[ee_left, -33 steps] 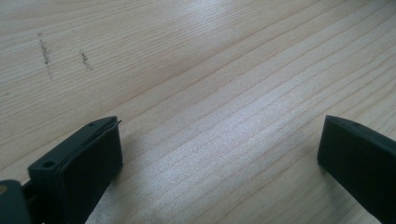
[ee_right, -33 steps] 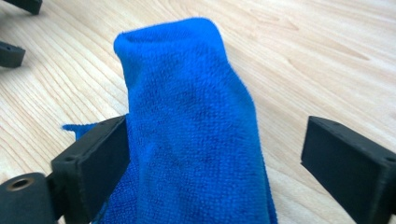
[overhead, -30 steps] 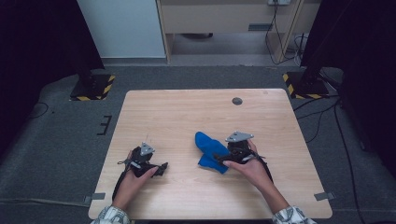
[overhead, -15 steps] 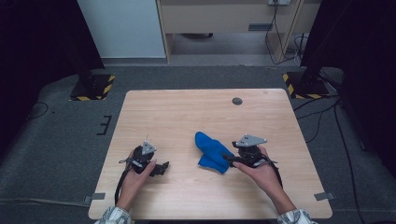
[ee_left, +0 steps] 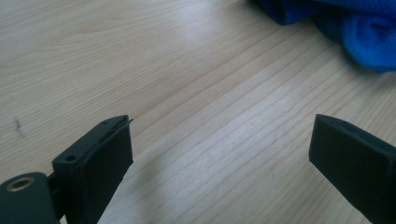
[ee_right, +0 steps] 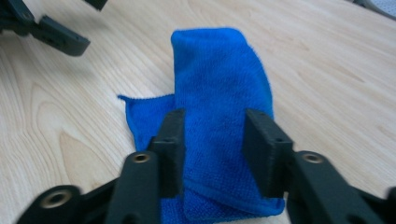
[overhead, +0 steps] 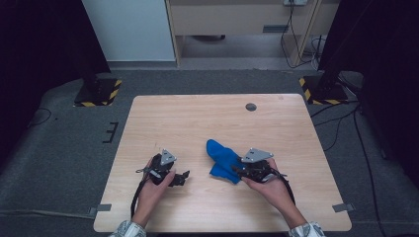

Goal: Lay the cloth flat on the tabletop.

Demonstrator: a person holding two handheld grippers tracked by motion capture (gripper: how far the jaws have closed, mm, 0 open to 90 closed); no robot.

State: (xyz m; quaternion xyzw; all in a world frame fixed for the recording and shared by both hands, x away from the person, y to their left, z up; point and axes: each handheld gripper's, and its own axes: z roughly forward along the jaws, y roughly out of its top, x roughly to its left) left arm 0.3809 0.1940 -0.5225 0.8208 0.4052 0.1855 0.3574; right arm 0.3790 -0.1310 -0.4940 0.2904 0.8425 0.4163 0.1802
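Right gripper (ee_right: 212,154) is what we are working with now: its two black jaws are standing on either side of a raised fold of the blue cloth (ee_right: 219,93), and they have just been closing in on that fold, though in the right gripper view we cannot tell whether the pads are pressing the fabric yet or only flanking it. We are judging this as the pinch that comes before a lift or a fold, since the jaws are set across the thick ridge and not over the thin corner lying flat at the cloth's near left. Seen from the high view, the cloth (overhead: 222,160) is lying bunched on the wooden table (overhead: 197,118), and the right gripper (overhead: 247,171) is sitting at the cloth's right edge, touching it. Our left gripper (ee_left: 219,154) is waiting well to the left of the cloth, jaws spread wide with nothing but bare wood between them, and the cloth's edge is just showing ahead of it. We are probably keeping it released there so it can come in for the cloth's free side once the right one has a firm hold.
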